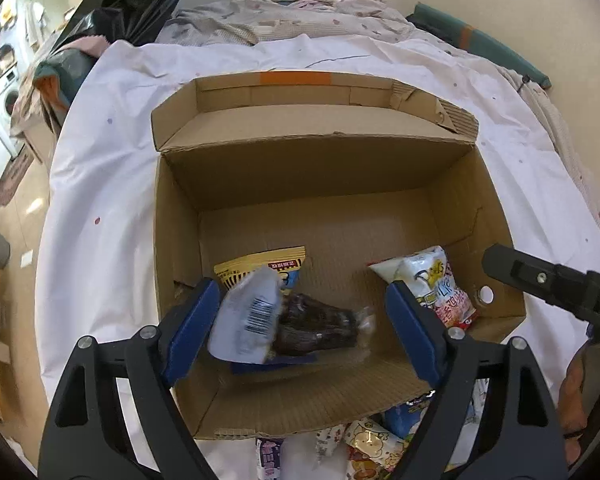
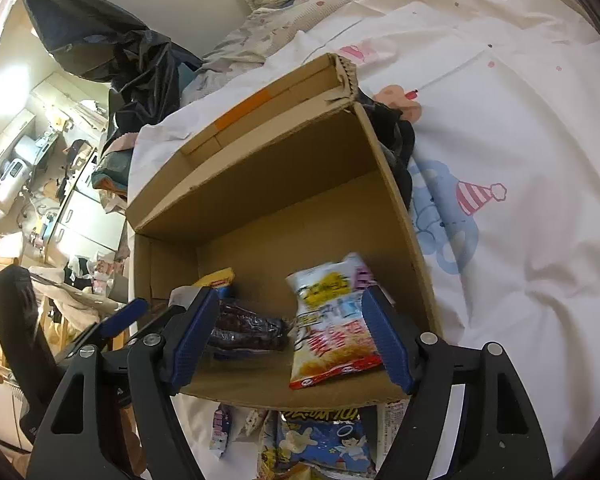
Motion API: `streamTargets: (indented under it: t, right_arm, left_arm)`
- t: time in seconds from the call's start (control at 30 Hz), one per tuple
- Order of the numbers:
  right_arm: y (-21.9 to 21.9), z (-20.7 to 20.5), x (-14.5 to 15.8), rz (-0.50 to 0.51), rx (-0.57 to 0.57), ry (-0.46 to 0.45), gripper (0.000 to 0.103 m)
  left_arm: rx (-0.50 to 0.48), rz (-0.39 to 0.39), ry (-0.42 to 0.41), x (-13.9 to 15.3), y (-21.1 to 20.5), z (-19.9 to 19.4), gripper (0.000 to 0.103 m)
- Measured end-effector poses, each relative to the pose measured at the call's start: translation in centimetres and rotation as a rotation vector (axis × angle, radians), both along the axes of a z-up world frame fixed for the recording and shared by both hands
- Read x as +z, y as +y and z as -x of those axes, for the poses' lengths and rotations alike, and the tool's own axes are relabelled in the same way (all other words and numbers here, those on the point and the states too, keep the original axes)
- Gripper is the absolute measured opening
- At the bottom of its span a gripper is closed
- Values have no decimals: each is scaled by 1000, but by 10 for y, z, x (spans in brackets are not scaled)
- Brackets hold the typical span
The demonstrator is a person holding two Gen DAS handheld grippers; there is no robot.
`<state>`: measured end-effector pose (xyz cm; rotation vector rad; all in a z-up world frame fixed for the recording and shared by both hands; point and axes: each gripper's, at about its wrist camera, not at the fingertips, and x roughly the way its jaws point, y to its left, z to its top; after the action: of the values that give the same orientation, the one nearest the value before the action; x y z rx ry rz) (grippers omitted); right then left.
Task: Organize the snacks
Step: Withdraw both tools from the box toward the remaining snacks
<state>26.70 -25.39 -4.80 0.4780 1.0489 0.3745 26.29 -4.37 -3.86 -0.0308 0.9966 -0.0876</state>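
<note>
Both grippers hung wide open over the cardboard box [image 1: 476, 184]; left gripper [image 1: 300, 328] empty, white packet [image 1: 246, 324] tumbling just below, leftover snacks [image 2: 320, 440] nearer the right gripper [image 2: 288, 340]

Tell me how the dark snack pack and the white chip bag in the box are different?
The dark snack pack is brown-black and see-through; the white chip bag is white, yellow and red with printing. The dark snack pack lies flat on the left side of the box, while the white chip bag leans at the right wall. Both are inside the box, held by no claw.
</note>
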Motion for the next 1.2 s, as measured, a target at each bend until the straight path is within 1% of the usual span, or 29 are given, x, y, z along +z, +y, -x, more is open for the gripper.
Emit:
streamTargets:
  t: [0.27, 0.4, 0.57, 0.7, 0.77, 0.9, 1.07, 1.2]
  right_arm:
    - [-1, 0, 1, 5, 0, -1, 77]
    - [0, 0, 2, 6, 6, -5, 77]
    - [0, 7, 10, 3, 8, -28, 76]
    - [-3, 15, 17, 1, 6, -46, 76]
    - [-5, 22, 18, 7, 1, -43, 76]
    - [-8, 35, 20, -5, 1, -31, 76]
    - [-8, 51, 26, 16, 21, -45, 76]
    - [-12, 65, 22, 18, 24, -28, 76]
  left_arm:
    - [18, -2, -1, 0, 3, 2, 83]
    - [30, -8, -18, 3, 6, 5, 83]
    - [65, -35, -57, 11, 14, 13, 83]
    - [73, -27, -66, 18, 23, 22, 83]
    - [72, -19, -60, 20, 26, 29, 83]
    - [66, -38, -51, 19, 26, 43, 83]
    - [91, -21, -32, 18, 32, 60, 83]
    - [126, -19, -17, 16, 40, 72, 83]
